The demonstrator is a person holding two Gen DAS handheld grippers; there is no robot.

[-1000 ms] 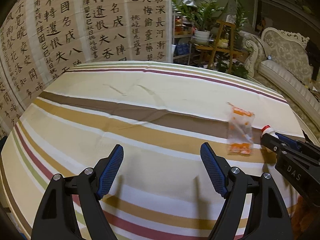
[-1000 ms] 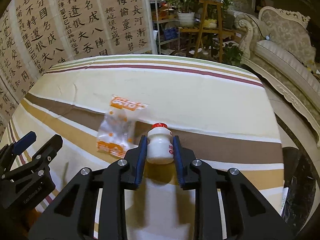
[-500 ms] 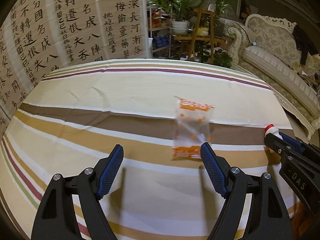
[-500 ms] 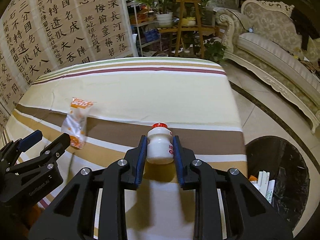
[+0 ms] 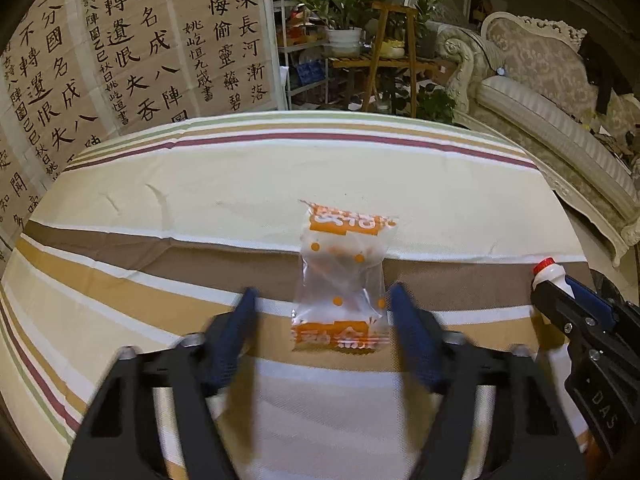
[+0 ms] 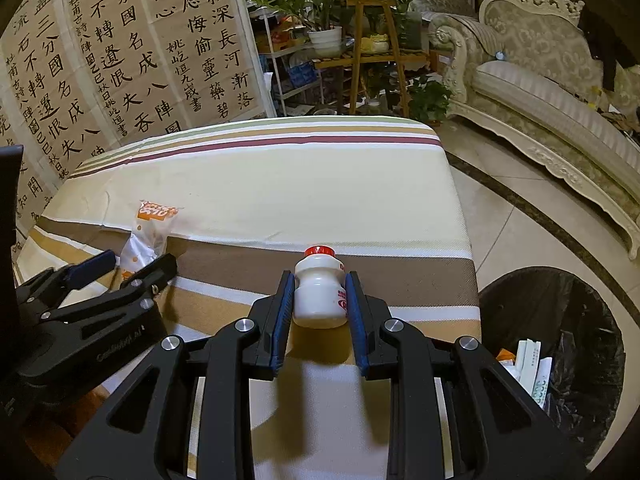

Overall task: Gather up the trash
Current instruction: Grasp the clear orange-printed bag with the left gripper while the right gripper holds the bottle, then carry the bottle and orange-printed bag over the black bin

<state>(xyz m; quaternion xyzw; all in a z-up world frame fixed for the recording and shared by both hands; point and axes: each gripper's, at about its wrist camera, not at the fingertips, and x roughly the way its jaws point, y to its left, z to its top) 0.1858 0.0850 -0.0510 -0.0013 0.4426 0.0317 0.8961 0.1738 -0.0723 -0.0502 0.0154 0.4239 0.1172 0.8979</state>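
Left tool [image 5: 320, 312] closing around clear orange-printed plastic wrapper [image 5: 342, 276], long axis toward twelve o'clock; right tool [image 6: 320, 300] gripped small white red-capped bottle [image 6: 320, 292].

A striped cloth [image 5: 224, 184] in cream, brown, tan and maroon bands is covering the worktop. Calligraphy panels [image 5: 132, 40] with black characters are standing behind it. Potted plants [image 6: 324, 8] are sitting on a wooden stand [image 6: 372, 56] farther back. An ornate carved sofa [image 6: 532, 80] is lining the right side, with pale floor tiles [image 6: 508, 224] lying before it.
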